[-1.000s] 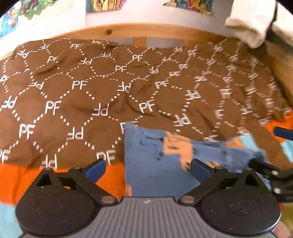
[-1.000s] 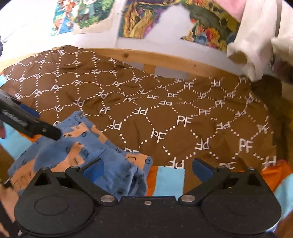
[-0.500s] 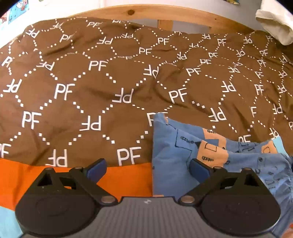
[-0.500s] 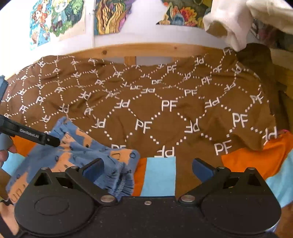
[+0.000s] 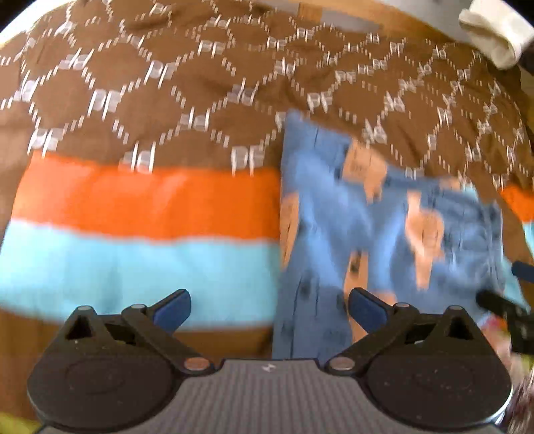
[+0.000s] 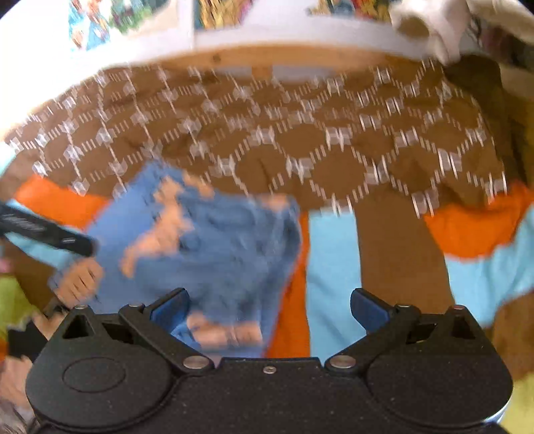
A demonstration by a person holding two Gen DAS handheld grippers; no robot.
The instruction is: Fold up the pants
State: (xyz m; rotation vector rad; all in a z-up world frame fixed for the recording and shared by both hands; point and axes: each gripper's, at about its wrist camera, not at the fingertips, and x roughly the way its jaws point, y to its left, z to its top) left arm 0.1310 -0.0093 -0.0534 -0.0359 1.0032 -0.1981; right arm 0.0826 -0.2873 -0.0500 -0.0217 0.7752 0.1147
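- Pants (image 5: 383,230): blue fabric with peach-orange patches and small dark marks, bunched and creased, lying on the bed near its front edge; far end rests on the brown blanket, near end on the striped cover.
- In the right wrist view the pants (image 6: 207,240) sit left of centre; the edge nearest the camera looks gathered into fine folds.
- Left gripper (image 5: 268,307): fingers spread wide, released, nothing between them; its right finger (image 5: 367,308) is over the near part of the pants, contact not clear.
- Right gripper (image 6: 268,307): fingers spread wide, released; left finger (image 6: 170,307) over the near edge of the pants, right finger over the cover; whether it touches the fabric is not clear.
- Both views heavily motion-blurred; print on the pants unreadable, leg and waist ends not distinguishable.
- Near end of the pants is cut off behind the gripper bodies in both views.
- Brown blanket (image 5: 207,86) with white dotted diamond pattern and letters covers the far part of the bed.
- Striped cover (image 5: 140,233) in orange and light blue bands lies along the front edge of the bed.
- Wooden bed frame (image 6: 300,56) runs along the far edge, white wall with colourful posters (image 6: 93,20) behind it.
- Whitish cloth (image 5: 490,36) hangs at the far right corner.
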